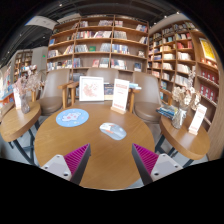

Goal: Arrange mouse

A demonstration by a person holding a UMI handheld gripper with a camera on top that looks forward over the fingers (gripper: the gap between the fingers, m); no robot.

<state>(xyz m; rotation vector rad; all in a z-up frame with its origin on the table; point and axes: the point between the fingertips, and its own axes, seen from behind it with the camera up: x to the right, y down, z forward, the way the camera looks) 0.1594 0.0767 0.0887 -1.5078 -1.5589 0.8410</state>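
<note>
The claw (109, 160) is hovering open and empty over the near edge of the round tabletop (95, 150), 2 fingers spread. The mouse (113, 131) is lying beyond them, right of the blue pad (72, 118), probably awaiting a straight approach.

There is only one view, riding on the gripper (110, 160), looking forward and slightly down along its two fingers, which frame the near edge of a round wooden table (100, 150). It hangs close over the tabletop, facing bookshelves (100, 45) at twelve o'clock.
</note>
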